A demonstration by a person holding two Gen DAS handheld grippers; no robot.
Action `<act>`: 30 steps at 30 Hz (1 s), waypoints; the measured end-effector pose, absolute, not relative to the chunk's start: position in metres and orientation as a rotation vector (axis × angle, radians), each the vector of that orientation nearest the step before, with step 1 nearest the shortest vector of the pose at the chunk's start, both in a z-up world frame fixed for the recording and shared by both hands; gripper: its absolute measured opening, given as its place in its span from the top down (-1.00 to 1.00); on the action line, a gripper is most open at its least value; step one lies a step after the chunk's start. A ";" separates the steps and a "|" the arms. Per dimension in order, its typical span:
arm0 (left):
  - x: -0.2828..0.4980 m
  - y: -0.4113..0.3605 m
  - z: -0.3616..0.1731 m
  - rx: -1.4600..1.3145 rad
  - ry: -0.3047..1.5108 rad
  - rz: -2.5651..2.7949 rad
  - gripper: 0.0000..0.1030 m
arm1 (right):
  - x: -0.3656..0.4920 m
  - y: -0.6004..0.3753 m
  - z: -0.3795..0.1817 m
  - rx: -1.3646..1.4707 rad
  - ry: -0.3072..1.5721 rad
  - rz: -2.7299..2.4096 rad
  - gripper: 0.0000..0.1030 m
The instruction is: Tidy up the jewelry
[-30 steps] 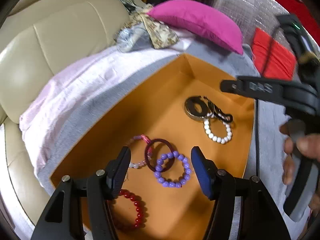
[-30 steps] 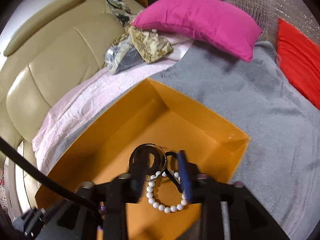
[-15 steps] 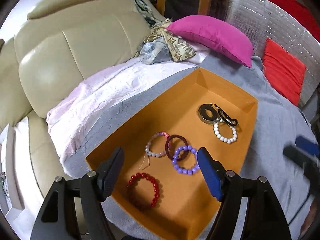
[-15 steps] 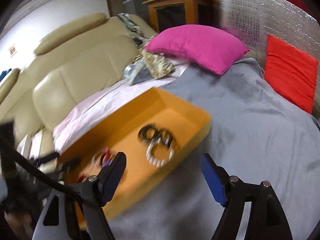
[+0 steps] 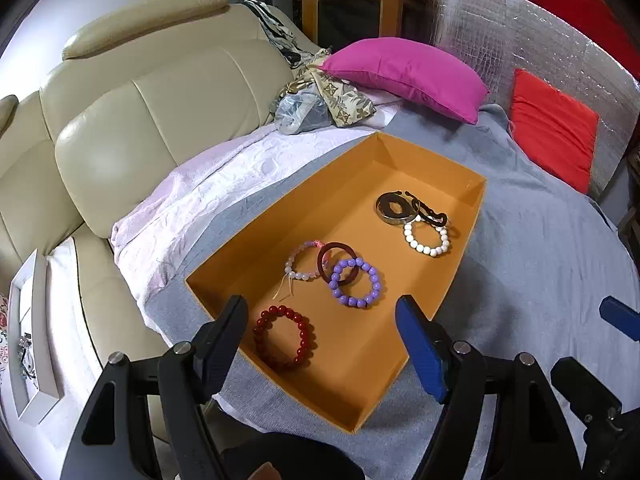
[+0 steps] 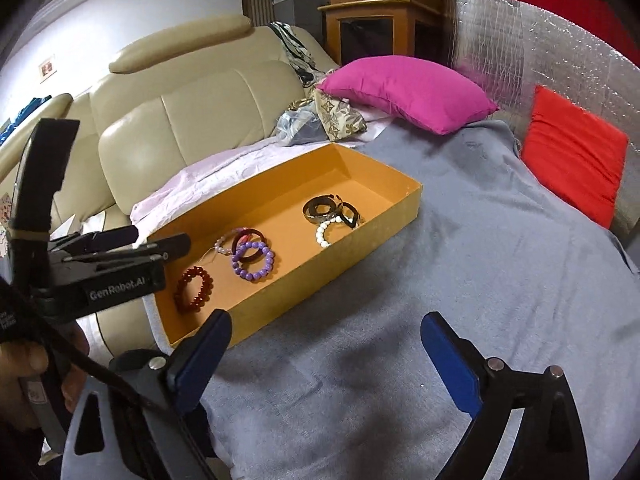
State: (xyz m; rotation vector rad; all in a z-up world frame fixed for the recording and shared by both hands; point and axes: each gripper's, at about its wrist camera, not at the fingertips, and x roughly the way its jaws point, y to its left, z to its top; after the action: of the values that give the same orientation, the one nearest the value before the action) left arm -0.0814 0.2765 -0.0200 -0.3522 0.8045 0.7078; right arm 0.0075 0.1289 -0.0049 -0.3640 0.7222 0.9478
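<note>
An orange box [image 5: 472, 216] sits on a grey blanket and also shows in the right wrist view [image 6: 360, 248]. Inside lie a red bead bracelet [image 5: 285, 338], a purple bead bracelet [image 5: 355, 286], a dark ring bangle [image 5: 337, 262], a pale pink bead bracelet [image 5: 301, 264], a white bead bracelet [image 5: 426, 238] and a black-and-gold bangle [image 5: 394, 208]. My left gripper [image 5: 322, 344] is open and empty, held back above the box's near end. My right gripper [image 6: 326, 360] is open and empty over the blanket, right of the box. The left gripper's body [image 6: 100, 272] shows in the right wrist view.
A beige leather sofa [image 5: 132, 112] stands to the left, with a pale pink cloth [image 5: 208, 192] draped beside the box. A magenta pillow [image 5: 404, 72], a red cushion [image 5: 554, 136] and a silver foil panel [image 5: 500, 28] are at the back. Crumpled bags [image 5: 320, 108] lie behind the box.
Both grippers have pulled back and up from the box. The right gripper, earlier closed over the white bracelet, is now open and empty to the box's right. The jewelry has stayed put.
</note>
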 end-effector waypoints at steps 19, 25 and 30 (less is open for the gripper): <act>-0.103 0.282 -0.004 -0.328 0.736 0.784 -0.70 | 0.001 0.137 0.007 -0.346 0.657 0.841 -1.00; -0.106 0.287 -0.003 -0.335 0.730 0.796 -0.70 | 0.000 0.146 0.006 -0.354 0.648 0.832 -1.00; -0.105 0.289 -0.003 -0.343 0.722 0.789 -0.71 | 0.000 0.152 0.005 -0.360 0.650 0.838 -1.00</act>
State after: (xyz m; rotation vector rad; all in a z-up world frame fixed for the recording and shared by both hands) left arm -0.1054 0.2895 -0.0034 -0.3427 0.7225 0.7891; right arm 0.0005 0.1521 0.0050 -0.3604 0.6497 0.8383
